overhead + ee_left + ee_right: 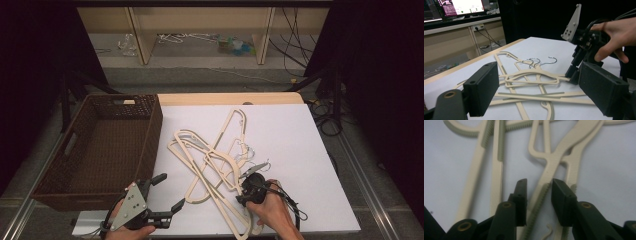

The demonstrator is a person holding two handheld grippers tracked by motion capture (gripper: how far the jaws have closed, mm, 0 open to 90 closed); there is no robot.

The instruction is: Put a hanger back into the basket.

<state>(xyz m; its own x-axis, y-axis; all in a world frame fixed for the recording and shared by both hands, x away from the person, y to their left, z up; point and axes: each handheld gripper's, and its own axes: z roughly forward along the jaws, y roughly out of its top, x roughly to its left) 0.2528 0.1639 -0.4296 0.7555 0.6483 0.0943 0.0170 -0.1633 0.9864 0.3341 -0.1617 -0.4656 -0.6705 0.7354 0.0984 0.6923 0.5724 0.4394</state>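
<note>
Hangers [215, 160] sprawl mid-table; right tongs [539, 192] straddle one arm.

Dark curtains flank pale wooden shelving [200, 30] above a cable-strewn grey floor [210, 75].

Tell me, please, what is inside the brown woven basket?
The brown woven basket shows a bare woven floor, with nothing inside. Its near wall hides the nearest strip of the floor.

Black tongs [539, 195] straddle a cream hanger arm [549, 180] on white tabletop [609, 170].
</note>
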